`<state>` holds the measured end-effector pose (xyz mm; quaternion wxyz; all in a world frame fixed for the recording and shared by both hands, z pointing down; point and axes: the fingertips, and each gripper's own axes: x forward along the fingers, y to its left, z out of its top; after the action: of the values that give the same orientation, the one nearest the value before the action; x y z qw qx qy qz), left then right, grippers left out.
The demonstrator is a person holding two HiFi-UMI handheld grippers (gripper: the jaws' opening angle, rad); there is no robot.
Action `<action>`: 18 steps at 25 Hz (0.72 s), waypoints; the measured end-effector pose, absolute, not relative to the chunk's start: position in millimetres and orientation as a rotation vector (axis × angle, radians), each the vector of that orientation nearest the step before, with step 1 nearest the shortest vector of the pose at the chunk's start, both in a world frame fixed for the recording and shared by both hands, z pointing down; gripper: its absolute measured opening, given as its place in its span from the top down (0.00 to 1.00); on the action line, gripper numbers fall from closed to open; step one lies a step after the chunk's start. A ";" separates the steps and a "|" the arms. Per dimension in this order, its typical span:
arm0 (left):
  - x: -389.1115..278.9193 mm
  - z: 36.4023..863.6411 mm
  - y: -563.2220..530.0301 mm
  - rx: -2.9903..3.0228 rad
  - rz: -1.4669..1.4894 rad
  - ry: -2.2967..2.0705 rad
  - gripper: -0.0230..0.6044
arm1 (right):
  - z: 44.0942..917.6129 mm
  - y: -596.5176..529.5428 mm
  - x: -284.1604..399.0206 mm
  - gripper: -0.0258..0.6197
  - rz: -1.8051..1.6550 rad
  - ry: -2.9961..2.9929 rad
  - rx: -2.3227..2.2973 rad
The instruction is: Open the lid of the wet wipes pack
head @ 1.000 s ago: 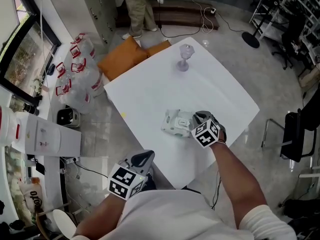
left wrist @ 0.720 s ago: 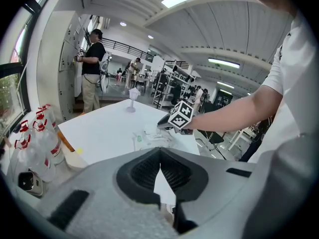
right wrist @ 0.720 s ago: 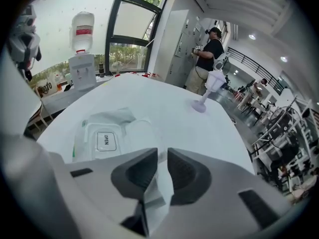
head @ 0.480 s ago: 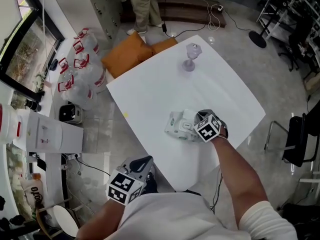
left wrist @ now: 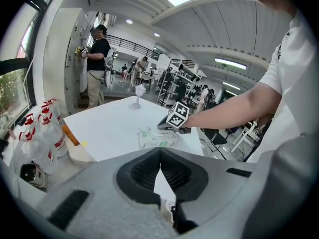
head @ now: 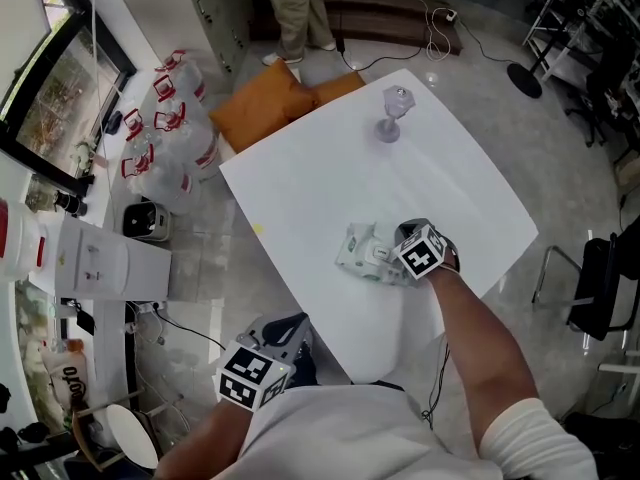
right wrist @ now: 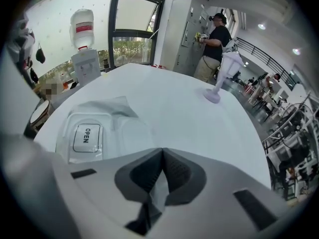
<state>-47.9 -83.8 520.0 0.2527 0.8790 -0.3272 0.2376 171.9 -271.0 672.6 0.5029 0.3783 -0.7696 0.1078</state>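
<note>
The wet wipes pack point(head: 368, 252) lies flat on the white table point(head: 300, 183) near its front right edge. In the right gripper view its lid label reading OPEN point(right wrist: 85, 137) faces up and the lid looks closed. My right gripper point(head: 398, 240) points steeply down at the pack's right end. Its jaws have just been closing and their tips point(right wrist: 162, 156) now meet; I cannot tell whether any film is pinched between them. My left gripper point(head: 294, 320) hangs off the table beside my body, jaws together point(left wrist: 159, 151) and holding nothing, and it looks toward the pack point(left wrist: 155, 137).
A clear stemmed glass point(head: 393, 114) stands at the table's far corner. Orange cushions point(head: 268, 108) and bundled water bottles point(head: 165, 133) lie on the floor to the left. A water dispenser point(head: 100, 260) stands nearer left. A person point(head: 300, 8) stands beyond the table and a chair point(head: 590, 278) is at right.
My right gripper has sunk onto the right end of the pack and its jaws have come together. The left gripper has stayed about where it was.
</note>
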 end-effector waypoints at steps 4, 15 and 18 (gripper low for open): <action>-49.5 520.2 -85.6 2.390 0.644 -0.896 0.96 | 669.9 -273.4 170.9 0.95 0.244 -1.853 0.912; -31.3 509.1 -89.5 2.464 0.629 -0.839 0.96 | 620.6 -265.7 170.1 0.91 0.155 -1.892 0.988; -25.0 503.2 -90.9 2.493 0.619 -0.824 0.96 | 598.5 -254.8 168.7 0.91 0.137 -1.921 1.021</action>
<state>-25.0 -90.9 503.2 0.2202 0.9014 -0.2981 0.2238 168.7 -254.8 598.5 0.4625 0.4154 -0.7813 0.0559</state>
